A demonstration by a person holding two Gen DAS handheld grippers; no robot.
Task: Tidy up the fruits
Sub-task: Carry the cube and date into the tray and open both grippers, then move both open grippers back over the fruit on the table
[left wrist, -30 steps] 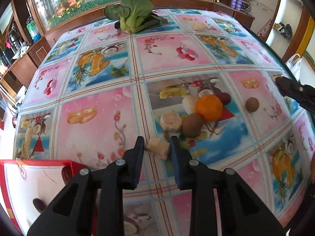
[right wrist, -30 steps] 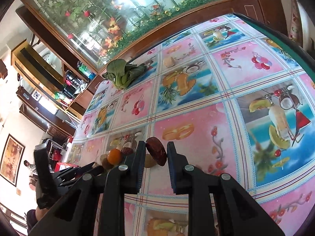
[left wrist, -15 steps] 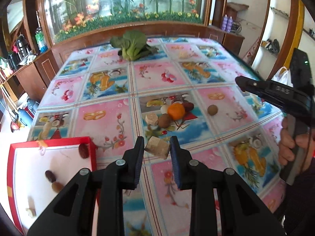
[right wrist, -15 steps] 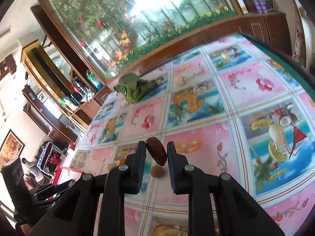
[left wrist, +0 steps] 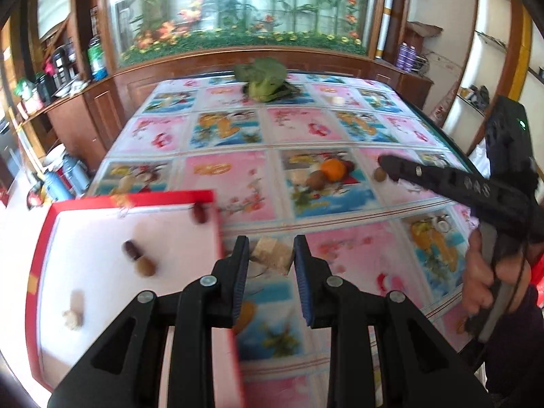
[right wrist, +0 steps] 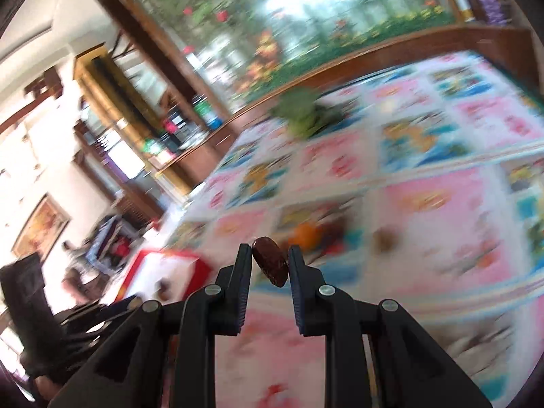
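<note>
A: What is being held by the left gripper [left wrist: 271,255]?

B: A tan, crumbly block [left wrist: 273,254] is being clamped between its two fingers, above the flowered tablecloth [left wrist: 357,255].

A: And by the right gripper [right wrist: 270,261]?

B: A dark red date [right wrist: 270,261] is being pinched there, tilted, its upper end sticking out past the fingertips. That view is heavily blurred. In the left wrist view the same gripper [left wrist: 386,163] is being seen from the side at about three o'clock, gripped by a hand [left wrist: 479,278]; the date cannot be made out there.

A: Where is the red tray [left wrist: 44,231] being seen?

B: At about nine o'clock of the left gripper, at the near left corner of the table. On its white floor a reddish date [left wrist: 198,213] is lying against the far right corner, a second dark date [left wrist: 131,251] is lying just beside a brown nut [left wrist: 146,268], and a pale lump [left wrist: 73,318] is lying at the near left.

A: And the loose fruit?

B: An orange [left wrist: 334,169] is sitting at about one o'clock, touching a brown kiwi [left wrist: 315,181]. A small brown nut [left wrist: 378,174] is lying just right of them, near the right gripper's tip. A leafy green vegetable [left wrist: 265,80] is resting at twelve o'clock, at the far edge.
</note>
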